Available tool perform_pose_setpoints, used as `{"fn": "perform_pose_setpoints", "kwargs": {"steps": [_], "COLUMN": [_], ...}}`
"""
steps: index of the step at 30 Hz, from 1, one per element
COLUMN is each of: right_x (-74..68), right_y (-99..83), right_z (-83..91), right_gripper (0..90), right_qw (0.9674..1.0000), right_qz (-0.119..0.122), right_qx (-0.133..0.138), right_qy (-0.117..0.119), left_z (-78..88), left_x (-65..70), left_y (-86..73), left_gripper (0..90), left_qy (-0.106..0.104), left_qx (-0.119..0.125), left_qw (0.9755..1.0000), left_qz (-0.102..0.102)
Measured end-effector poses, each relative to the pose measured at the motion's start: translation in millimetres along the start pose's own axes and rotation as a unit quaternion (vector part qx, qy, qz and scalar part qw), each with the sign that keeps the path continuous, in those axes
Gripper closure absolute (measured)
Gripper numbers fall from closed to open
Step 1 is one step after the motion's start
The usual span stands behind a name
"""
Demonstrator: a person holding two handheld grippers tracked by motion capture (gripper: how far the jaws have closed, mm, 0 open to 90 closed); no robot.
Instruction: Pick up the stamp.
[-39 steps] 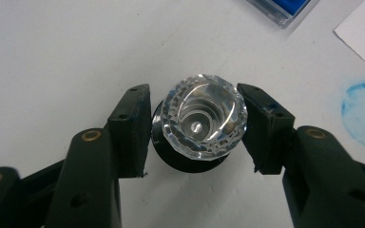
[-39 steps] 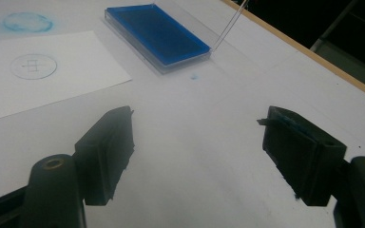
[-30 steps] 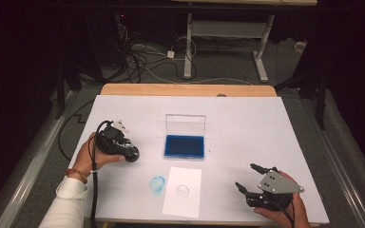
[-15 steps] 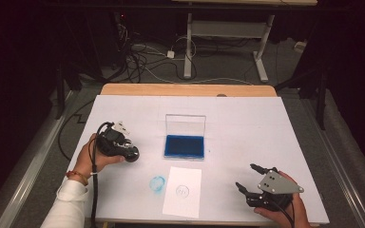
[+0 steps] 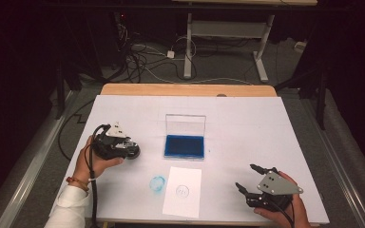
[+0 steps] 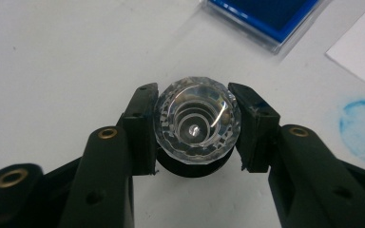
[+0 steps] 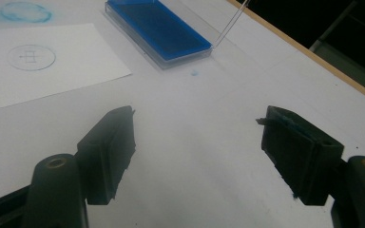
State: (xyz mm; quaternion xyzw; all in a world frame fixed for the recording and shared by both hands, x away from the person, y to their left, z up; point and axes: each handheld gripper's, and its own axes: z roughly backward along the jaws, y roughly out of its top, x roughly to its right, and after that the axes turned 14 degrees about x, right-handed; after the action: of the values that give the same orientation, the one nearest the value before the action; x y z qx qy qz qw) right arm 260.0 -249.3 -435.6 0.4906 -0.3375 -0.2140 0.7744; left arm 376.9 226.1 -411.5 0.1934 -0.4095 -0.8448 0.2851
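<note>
Clamping a clear faceted round stamp with a black base (image 6: 197, 124), your left gripper (image 6: 195, 128) had just closed both pads against its sides, left of the open blue ink pad (image 5: 184, 146). Your right gripper (image 7: 197, 156) held its jaws spread, empty, over the white table (image 5: 247, 123), near the white printed sheet (image 5: 183, 191).

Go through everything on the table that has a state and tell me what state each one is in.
Left tool: shut on the clear faceted stamp knob, jaws just closed.
Clear faceted stamp knob: upright on the table, black base beneath.
Right tool: open, nothing between the jaws.
Blue ink pad case: open, clear lid standing up.
White paper sheet: flat, one round stamp mark.
Blue ink ring: smudged on the table.
</note>
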Motion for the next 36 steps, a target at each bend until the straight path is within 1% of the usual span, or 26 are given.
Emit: {"fn": "perform_pose_setpoints", "kwargs": {"steps": [3, 8, 12, 17, 19, 21, 23, 29, 31, 36], "right_x": [0.0, 0.2, 0.9, 0.9, 0.9, 0.9, 1.2, 2.3, 1.9, 1.2], "right_y": [0.3, 0.7, 0.5, 0.6, 0.5, 0.8, 0.9, 1.4, 1.3, 1.6], "right_z": [0.5, 0.5, -0.1, -1.2, -2.1, -2.9, -4.2, -8.0, -8.6, -9.1], "right_gripper": [27.0, 27.0, 27.0, 27.0, 27.0, 27.0, 27.0, 27.0, 27.0, 26.9], "right_qw": [1.0, 1.0, 1.0, 1.0, 1.0, 1.0, 1.0, 1.0, 1.0, 1.0], "right_qz": [0.0, 0.001, 0.0, 0.0, 0.0, 0.0, 0.0, -0.001, -0.001, 0.001], "right_qx": [0.003, 0.005, 0.004, 0.003, 0.001, 0.002, 0.001, 0.0, 0.0, 0.001], "right_qy": [0.0, 0.0, -0.001, 0.0, -0.001, -0.001, 0.0, 0.003, 0.004, 0.006], "left_z": [3.5, 6.7, 7.7, 6.9, 7.4, 7.9, 8.5, 10.3, 11.6, 13.5], "left_x": [3.3, 5.1, 6.4, 7.6, 7.5, 7.5, 7.0, 10.6, 12.4, 17.4], "left_y": [0.2, 1.4, 2.5, 3.7, 3.8, 4.5, 4.6, 5.6, 6.6, 10.3], "left_gripper": [54.8, 54.8, 54.8, 54.9, 54.9, 54.9, 54.9, 54.9, 54.9, 54.9], "left_qy": [0.005, 0.004, -0.007, -0.017, -0.024, -0.026, -0.033, -0.035, -0.032, -0.037], "left_qx": [0.014, 0.029, 0.035, 0.035, 0.041, 0.045, 0.049, 0.048, 0.051, 0.06], "left_qw": [0.9999, 0.9996, 0.9994, 0.9992, 0.9988, 0.9986, 0.9981, 0.9982, 0.9981, 0.9975], "left_qz": [-0.005, -0.003, 0.002, 0.006, 0.012, 0.014, 0.017, 0.012, 0.009, 0.004]}}
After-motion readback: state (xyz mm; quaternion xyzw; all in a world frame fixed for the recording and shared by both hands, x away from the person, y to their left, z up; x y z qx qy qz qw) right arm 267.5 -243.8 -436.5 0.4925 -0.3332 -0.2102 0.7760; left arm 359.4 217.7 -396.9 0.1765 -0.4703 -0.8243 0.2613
